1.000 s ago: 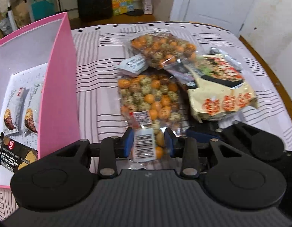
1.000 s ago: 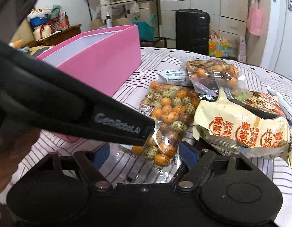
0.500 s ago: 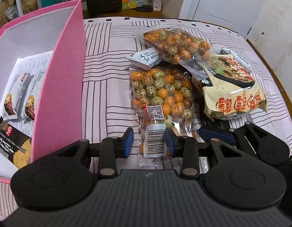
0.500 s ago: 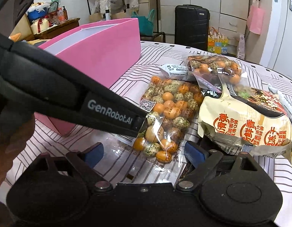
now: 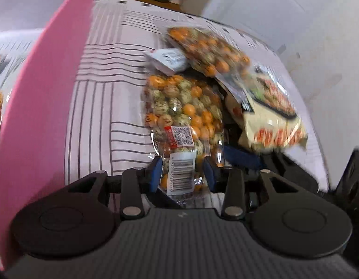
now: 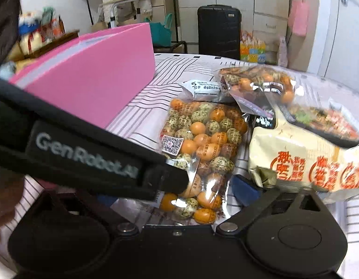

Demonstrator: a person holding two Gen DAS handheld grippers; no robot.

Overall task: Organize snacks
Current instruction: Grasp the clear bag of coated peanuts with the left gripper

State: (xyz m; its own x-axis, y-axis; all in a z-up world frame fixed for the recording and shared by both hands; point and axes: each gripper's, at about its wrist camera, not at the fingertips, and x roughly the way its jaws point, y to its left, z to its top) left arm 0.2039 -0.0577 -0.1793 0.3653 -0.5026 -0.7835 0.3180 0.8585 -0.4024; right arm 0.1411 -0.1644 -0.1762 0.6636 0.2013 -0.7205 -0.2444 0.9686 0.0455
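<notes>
Left gripper (image 5: 182,176) has its blue pads either side of the barcode end of the clear nut bag (image 5: 182,107) w/ orange and speckled coated nuts — jaws narrowed around that sealed edge, look to be pinching it, tho the shot is blurry so can't swear the pads are pressed tight. Bag itself lies on the striped tablecloth (image 5: 114,97), long way pointing away from the gripper, just right of the pink box (image 5: 47,93).

Right gripper (image 6: 177,195) sits low at the near end of the same bag, jaws spread wide. One blue pad (image 6: 245,190) shows btwn the nut bag and the cream snack bag (image 6: 302,153); the other is mostly hidden behind the left tool's black body, which cuts across that view w/ its GenRobot.AI lettering. Nothing gripped there afaict.

Rest of the pile: second nut bag (image 6: 258,81) further back, partly overlapping the cream one, and a small white sachet (image 6: 206,88) tucked beside it, touching the far end of the first bag. Pink box stands open on the left w/ a few packets inside — too smeared to read. Black suitcase (image 6: 219,32) off the table in the bkgd.
</notes>
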